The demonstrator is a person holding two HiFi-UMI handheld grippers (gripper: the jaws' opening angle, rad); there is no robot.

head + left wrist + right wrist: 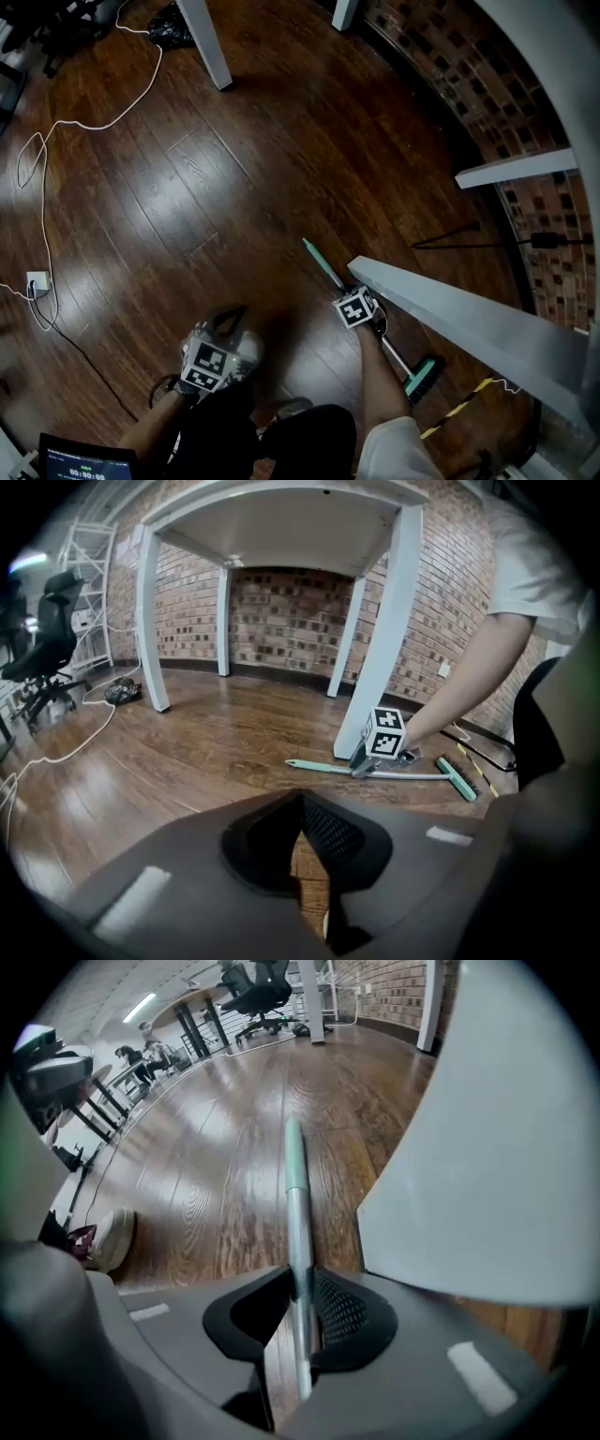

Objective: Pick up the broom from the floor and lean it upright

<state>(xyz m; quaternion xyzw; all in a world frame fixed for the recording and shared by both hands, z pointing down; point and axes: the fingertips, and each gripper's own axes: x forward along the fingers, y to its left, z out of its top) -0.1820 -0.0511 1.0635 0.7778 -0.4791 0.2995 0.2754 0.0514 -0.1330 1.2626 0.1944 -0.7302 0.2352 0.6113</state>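
The broom [323,267] lies flat on the dark wood floor, with a teal grip, a silver handle and a teal brush head [424,377] near the white table. My right gripper [362,315] points straight down over the handle's middle. In the right gripper view the handle [296,1194] runs between the jaws and both pads press on it, so the right gripper [302,1302] is shut on it. My left gripper [223,336] hangs lower left, apart from the broom, jaws together and nothing in them. The left gripper view shows the broom [422,776] and the right gripper [370,761] ahead.
A white table's edge [469,319] juts over the broom's brush end, and its leg [380,649] stands just behind the handle. A brick wall [450,66] curves along the right. A white cable [56,131] runs to a socket [37,281] at the left. Yellow-black cord [459,408] lies near the brush.
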